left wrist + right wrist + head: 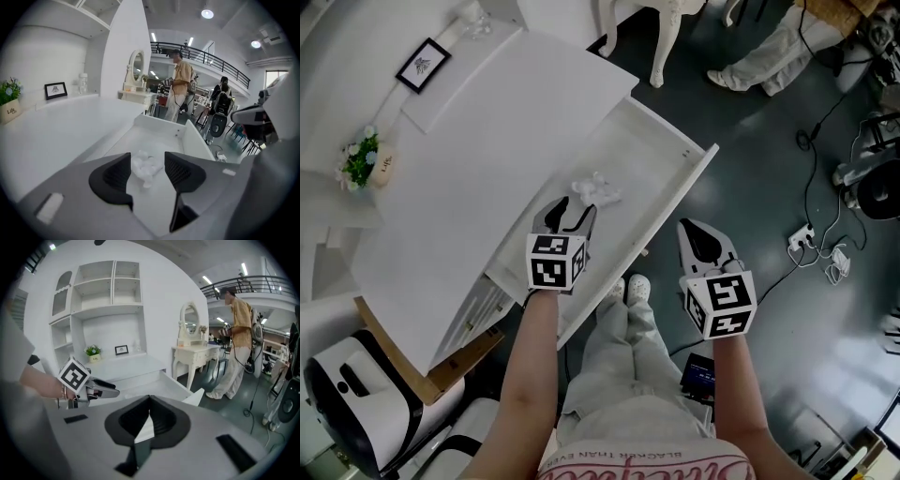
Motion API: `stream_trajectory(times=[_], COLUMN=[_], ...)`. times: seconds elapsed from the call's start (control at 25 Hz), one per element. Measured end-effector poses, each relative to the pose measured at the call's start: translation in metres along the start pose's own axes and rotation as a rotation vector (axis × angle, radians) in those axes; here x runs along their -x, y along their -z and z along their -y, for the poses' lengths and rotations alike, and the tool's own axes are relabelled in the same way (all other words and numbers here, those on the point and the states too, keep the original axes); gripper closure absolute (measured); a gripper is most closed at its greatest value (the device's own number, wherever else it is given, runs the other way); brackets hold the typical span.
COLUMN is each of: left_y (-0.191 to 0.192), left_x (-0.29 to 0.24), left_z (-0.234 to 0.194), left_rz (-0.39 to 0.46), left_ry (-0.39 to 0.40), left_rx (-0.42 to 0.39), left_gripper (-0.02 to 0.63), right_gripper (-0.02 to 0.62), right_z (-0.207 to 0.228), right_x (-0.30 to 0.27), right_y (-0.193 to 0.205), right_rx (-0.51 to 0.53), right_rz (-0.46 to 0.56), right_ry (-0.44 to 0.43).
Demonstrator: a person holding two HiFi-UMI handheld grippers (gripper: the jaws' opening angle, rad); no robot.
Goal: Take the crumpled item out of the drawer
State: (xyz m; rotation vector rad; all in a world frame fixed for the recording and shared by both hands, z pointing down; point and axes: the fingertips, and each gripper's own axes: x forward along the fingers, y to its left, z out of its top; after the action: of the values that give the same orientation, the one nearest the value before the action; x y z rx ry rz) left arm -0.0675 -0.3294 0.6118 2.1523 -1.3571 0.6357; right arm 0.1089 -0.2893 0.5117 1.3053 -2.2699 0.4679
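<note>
A white drawer [672,208] stands pulled out from the white desk. In it lies the crumpled item [596,190], a small wad of clear-white wrap. My left gripper [574,210] is down inside the drawer just short of the wad. In the left gripper view the wad [146,166] sits at the mouth of the open left gripper [147,172]; neither pad touches it. My right gripper [694,231] hangs outside the drawer front, over the floor. In the right gripper view the right gripper [150,412] is shut with nothing in it, and the left gripper [114,391] shows at the left.
The desk top [487,141] carries a picture frame [423,65] and a small plant [361,157]. Cables and a power strip [806,234] lie on the dark floor at right. A white dressing table [194,352] stands beyond, and a person [180,84] stands farther back.
</note>
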Motion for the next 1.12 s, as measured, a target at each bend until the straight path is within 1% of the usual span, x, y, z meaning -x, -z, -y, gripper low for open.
stream_trajectory(times=[0.08, 0.24, 0.32, 0.44, 0.64, 0.84, 0.96, 1.12], left_y=[0.011, 0.028, 0.034, 0.041, 0.049, 0.049, 0.05, 0.05], left_x=[-0.016, -0.044, -0.056, -0.072, -0.088, -0.098, -0.099, -0.098], left_z=[-0.009, -0.028, -0.033, -0.037, -0.04, -0.04, -0.035, -0.028], left_rz=[-0.039, -0.103, -0.127, -0.156, -0.185, -0.197, -0.198, -0.203], left_ry=[-0.01, -0.034, -0.029, -0.016, -0.009, -0.014, -0.002, 0.011], left_rx=[0.007, 0.057, 0.078, 0.089, 0.077, 0.017, -0.007, -0.001], left_gripper=[0.376, 0.374, 0.374, 0.373, 0.373, 0.377, 0.444, 0.557], right_gripper=[0.588, 0.588, 0.588, 0.589, 0.588, 0.588, 0.588, 0.588], right_z=[-0.003, -0.004, -0.003, -0.003, -0.007, -0.007, -0.005, -0.003], right_x=[-0.007, -0.018, -0.023, -0.029, -0.034, -0.039, -0.042, -0.044], right_y=[0.009, 0.025, 0.031, 0.041, 0.052, 0.055, 0.053, 0.046], right_rx=[-0.005, -0.01, -0.016, -0.019, -0.014, -0.008, -0.01, -0.011], right_rz=[-0.016, -0.045, -0.058, -0.074, -0.099, -0.108, -0.104, -0.094], right_ry=[-0.012, -0.027, -0.03, -0.034, -0.048, -0.055, -0.051, -0.046])
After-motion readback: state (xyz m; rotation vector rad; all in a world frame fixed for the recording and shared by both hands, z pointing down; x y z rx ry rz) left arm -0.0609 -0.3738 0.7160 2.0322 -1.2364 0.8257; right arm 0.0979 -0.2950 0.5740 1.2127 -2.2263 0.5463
